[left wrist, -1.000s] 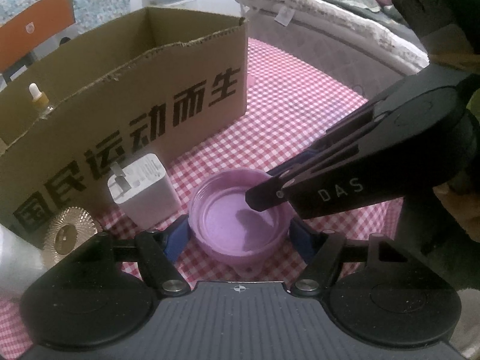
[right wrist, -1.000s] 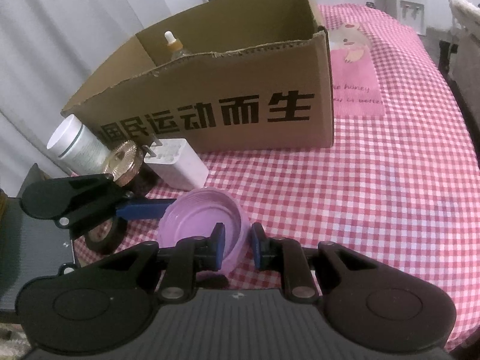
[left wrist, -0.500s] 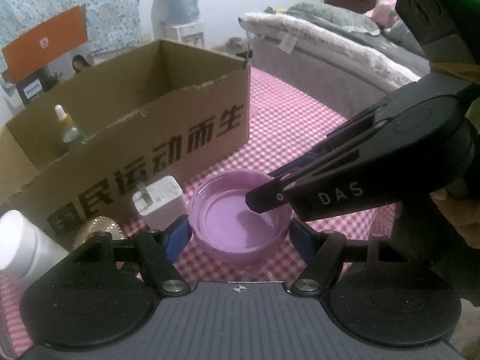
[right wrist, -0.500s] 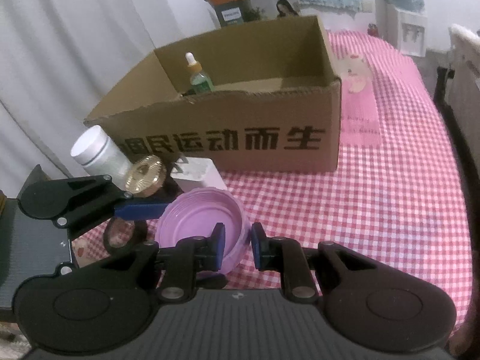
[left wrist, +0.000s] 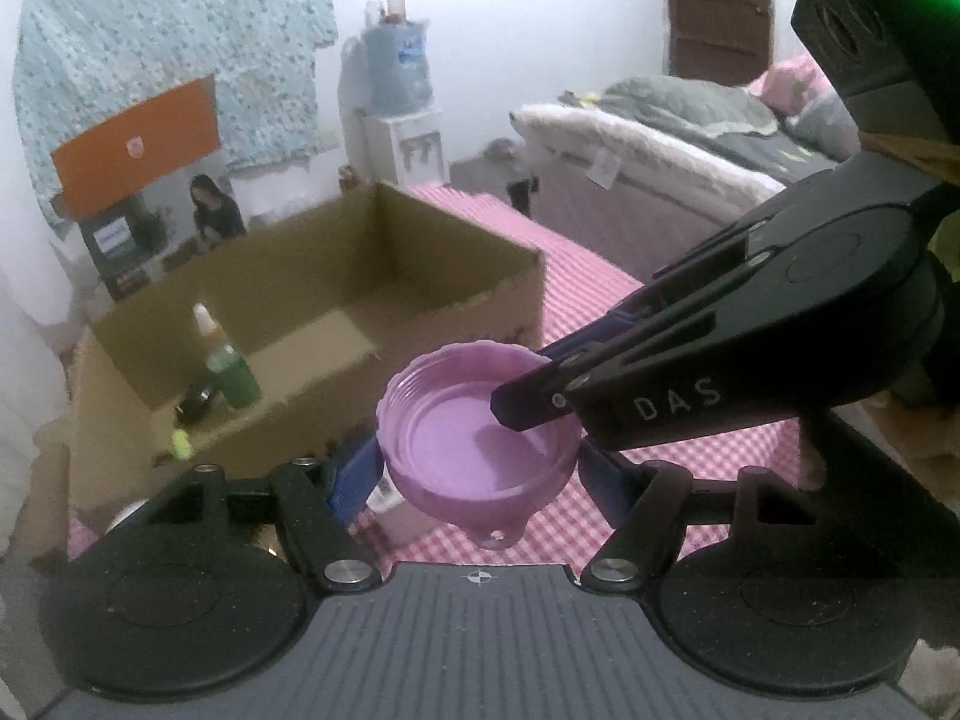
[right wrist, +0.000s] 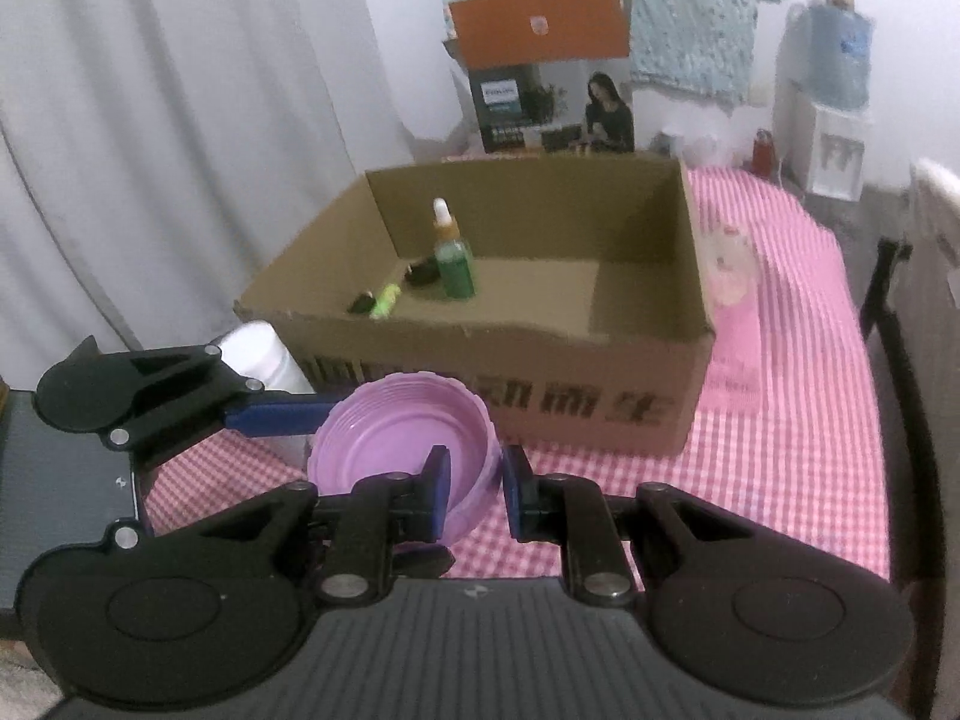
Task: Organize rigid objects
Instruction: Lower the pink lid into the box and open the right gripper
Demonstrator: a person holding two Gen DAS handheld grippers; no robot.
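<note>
A purple round lid hangs in the air, hollow side up, above the checked tablecloth. My left gripper is shut across its width, one blue finger on each side. My right gripper is shut on the lid's rim, one finger inside and one outside. The lid also shows in the right wrist view. The open cardboard box stands just beyond, holding a green dropper bottle and small items.
A white jar stands left of the box. A pink paper lies on the cloth right of the box. A printed carton stands behind it. A bed lies beyond the table.
Both grippers have lifted the purple lid off the tablecloth, up to about the box's rim. The charger and gold disc have dropped out of sight below.
</note>
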